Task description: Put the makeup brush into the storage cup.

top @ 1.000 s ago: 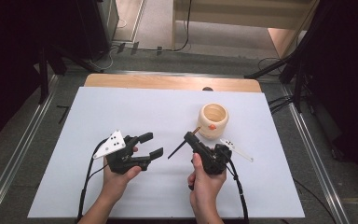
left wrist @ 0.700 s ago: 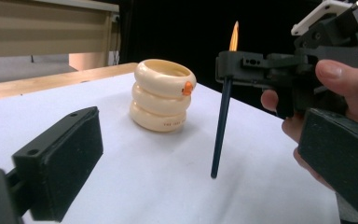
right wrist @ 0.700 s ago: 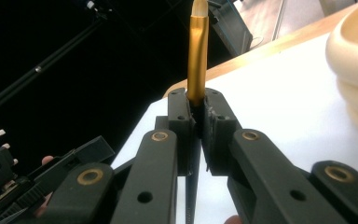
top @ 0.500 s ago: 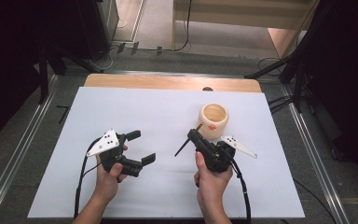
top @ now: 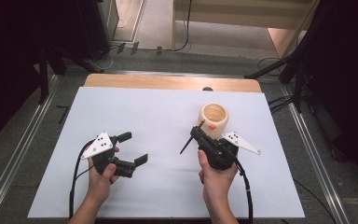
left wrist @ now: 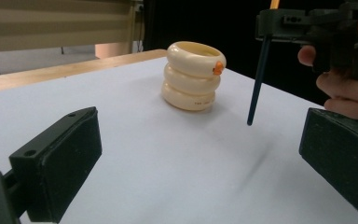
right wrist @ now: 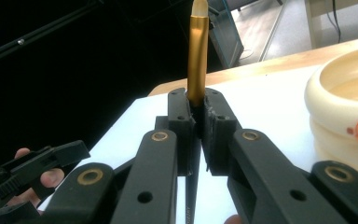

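Right gripper [top: 196,131] clamped tight on a brush [right wrist: 197,51]: gold ferrule and pale tip stick up past the jaws, dark handle [left wrist: 256,84] angles down, end hovering just above the white mat [top: 168,112], possibly not touching, hard to tell. Cream ringed pot [top: 214,118] with orange knob [left wrist: 218,68] sits just beside the right gripper, far side. Left gripper [top: 133,148] well apart at mat's left, jaws just opened wide, nothing between them, pads [left wrist: 70,158] facing the pot.
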Available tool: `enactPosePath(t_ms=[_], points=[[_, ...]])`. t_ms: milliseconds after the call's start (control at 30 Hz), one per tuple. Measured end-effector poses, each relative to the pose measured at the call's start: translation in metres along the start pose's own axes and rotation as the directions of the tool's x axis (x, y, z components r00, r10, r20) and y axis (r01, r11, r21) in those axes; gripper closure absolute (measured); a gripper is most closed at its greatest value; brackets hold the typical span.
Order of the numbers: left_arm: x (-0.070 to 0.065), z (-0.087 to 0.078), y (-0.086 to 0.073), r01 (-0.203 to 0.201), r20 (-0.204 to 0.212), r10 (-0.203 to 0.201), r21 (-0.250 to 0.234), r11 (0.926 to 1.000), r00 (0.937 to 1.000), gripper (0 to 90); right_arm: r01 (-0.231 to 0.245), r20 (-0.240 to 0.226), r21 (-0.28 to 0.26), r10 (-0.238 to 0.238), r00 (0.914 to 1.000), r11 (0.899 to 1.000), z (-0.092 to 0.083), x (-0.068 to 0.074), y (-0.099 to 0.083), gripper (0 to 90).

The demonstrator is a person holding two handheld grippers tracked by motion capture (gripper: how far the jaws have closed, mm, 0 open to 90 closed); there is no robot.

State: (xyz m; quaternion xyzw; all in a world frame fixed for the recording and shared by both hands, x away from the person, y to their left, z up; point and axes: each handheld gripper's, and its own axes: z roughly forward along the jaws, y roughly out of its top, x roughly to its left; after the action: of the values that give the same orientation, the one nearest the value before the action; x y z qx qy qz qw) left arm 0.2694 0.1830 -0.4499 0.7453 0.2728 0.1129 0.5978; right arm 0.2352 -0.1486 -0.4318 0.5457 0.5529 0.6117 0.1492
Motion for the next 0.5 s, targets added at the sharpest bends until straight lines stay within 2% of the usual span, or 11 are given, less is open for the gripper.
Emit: enactPosePath(t_ms=[267, 500], points=[[0.004, -0.011, -0.001, -0.03, -0.057, 0.031, 0.009, 0.9995, 0.9979, 0.0, 0.03, -0.003, -0.012, -0.03, 0.9996, 0.999, -0.001, -0.001, 0.011, 84.1], [0.01, -0.017, -0.004, -0.03, -0.085, 0.031, 0.015, 0.9994, 0.9959, 0.0, 0.071, 0.007, -0.024, -0.071, 0.9975, 0.997, -0.001, -0.001, 0.021, 84.1]])
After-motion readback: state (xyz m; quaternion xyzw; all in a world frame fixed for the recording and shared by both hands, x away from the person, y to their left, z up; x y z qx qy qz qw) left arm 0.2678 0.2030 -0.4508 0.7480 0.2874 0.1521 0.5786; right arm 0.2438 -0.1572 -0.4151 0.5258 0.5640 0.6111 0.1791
